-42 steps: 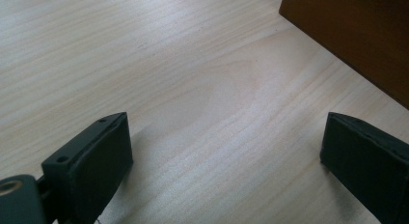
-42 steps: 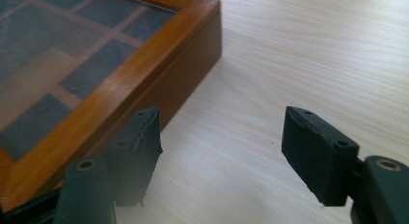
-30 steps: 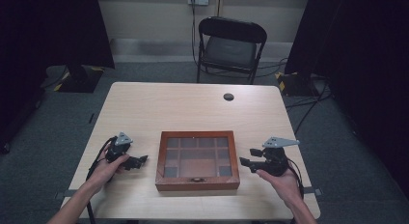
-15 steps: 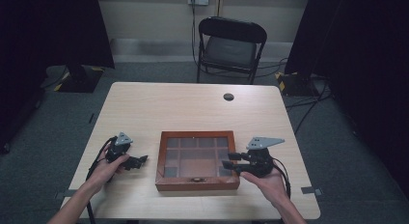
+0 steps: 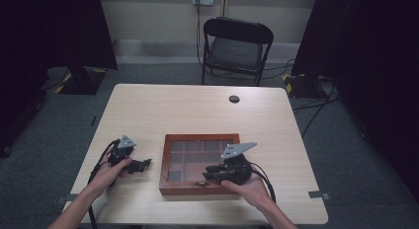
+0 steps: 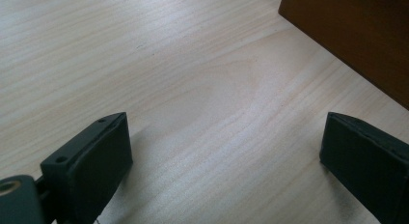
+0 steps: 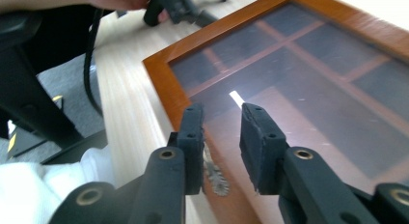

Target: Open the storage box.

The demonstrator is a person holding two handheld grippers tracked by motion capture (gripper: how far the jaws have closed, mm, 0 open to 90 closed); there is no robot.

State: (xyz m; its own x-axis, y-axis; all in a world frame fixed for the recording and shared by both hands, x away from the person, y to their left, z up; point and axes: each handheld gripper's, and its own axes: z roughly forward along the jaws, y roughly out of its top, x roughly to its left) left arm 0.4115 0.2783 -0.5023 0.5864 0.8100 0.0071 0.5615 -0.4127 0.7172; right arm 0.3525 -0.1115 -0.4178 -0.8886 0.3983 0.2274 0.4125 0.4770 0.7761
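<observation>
Wood the colour of amber frames the box (image 5: 197, 187) that lies flat on the pale table (image 5: 197, 108), toward the near edge and roughly midway between the person's two hands. Its lid is a dark glass pane, and through it the dividers of several compartments show as a grid. A small metal clasp (image 7: 214, 173) sits on the near front rail of the frame.

On the box's right side, the right gripper (image 5: 211, 172) is over the near right part of the lid, the person's hand behind it and the grey three-cornered plate standing on top. Its jaws have just been closing and now stand with only a narrow gap between them. In the right gripper view the gap hangs above the front rail and the clasp, and I cannot tell whether the pads touch anything; nothing looks pinched between them.

Over on the bare table to the left of the box, well apart from it, the left gripper (image 5: 143, 164) rests in the person's left hand (image 5: 109, 171), pointing toward the box. Its jaws stand wide apart with only tabletop between them, and in the left gripper view a corner of the box's dark wooden side shows at the upper right.

A black folding chair (image 5: 236, 44) stands beyond the far edge of the table.
</observation>
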